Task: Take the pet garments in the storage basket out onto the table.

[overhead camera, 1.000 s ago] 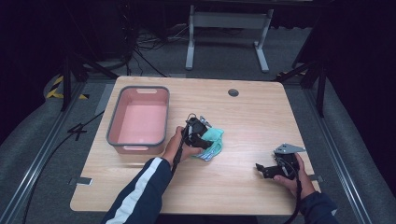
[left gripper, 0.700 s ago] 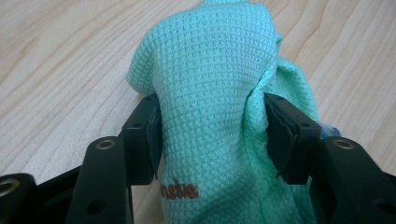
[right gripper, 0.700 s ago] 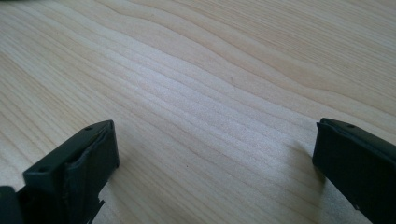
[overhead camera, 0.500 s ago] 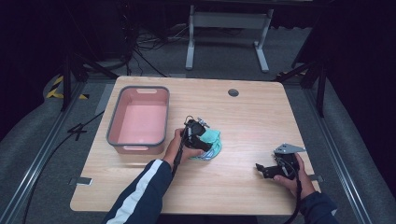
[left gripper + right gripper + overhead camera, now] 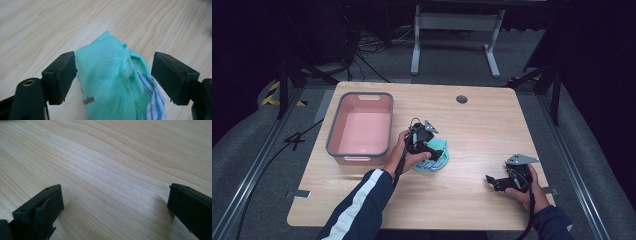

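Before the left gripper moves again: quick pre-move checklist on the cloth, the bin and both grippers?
1. Left gripper let go of the green cloth: ok, its jaws have just been opening; the cloth lies between them with a gap at one side.
2. Blue striped cloth bundled with the green one: ok.
3. Bundle resting on the table: ok.
4. Pink bin free to receive: ok, nothing visible inside.
5. Right gripper open, nothing between the jaws: ok.
6. Cloth snagged on a pad: cannot tell.
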### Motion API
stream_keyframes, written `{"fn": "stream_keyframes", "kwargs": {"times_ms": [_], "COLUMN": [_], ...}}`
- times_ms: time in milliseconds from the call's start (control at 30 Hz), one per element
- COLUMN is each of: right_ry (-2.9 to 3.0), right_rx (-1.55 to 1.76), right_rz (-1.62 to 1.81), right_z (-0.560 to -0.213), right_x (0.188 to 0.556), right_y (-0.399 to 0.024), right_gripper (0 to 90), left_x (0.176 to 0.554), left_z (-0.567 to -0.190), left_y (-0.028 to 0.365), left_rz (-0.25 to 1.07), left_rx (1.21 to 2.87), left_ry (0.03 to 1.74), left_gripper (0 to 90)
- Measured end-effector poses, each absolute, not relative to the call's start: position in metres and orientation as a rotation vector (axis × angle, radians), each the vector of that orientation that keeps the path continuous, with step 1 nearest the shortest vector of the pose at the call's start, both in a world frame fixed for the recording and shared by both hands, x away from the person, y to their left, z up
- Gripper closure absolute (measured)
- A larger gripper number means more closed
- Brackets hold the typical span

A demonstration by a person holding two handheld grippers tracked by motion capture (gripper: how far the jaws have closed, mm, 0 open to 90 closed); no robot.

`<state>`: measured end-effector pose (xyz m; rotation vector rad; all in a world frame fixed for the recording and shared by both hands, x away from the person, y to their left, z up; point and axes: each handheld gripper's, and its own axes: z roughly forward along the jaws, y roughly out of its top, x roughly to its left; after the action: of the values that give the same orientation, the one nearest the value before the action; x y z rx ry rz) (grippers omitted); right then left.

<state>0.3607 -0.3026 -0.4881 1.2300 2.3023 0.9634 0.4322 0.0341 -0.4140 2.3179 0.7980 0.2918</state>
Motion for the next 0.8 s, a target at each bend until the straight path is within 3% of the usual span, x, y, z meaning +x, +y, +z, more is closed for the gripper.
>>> {"fn": "stream_keyframes", "kwargs": {"times_ms": [367,800], "right_ry": [2.305,2.305], "right_rx": [1.228,1.227], "right_rz": [0.965,0.964], "right_z": [-0.488,-0.488], "right_x": [0.361,0.361], "right_y": [-0.303,-0.303], "right_gripper": [0.6,0.5], "left_x": [0.415,0.385], "left_z": [-0.386,-0.367], "left_y": [0.042,0.082], "left_rz": [0.372,0.464], "left_rx": [2.352,2.415], "left_ry": [0.715,0.595], "left_gripper": [21.6,19.8]}}
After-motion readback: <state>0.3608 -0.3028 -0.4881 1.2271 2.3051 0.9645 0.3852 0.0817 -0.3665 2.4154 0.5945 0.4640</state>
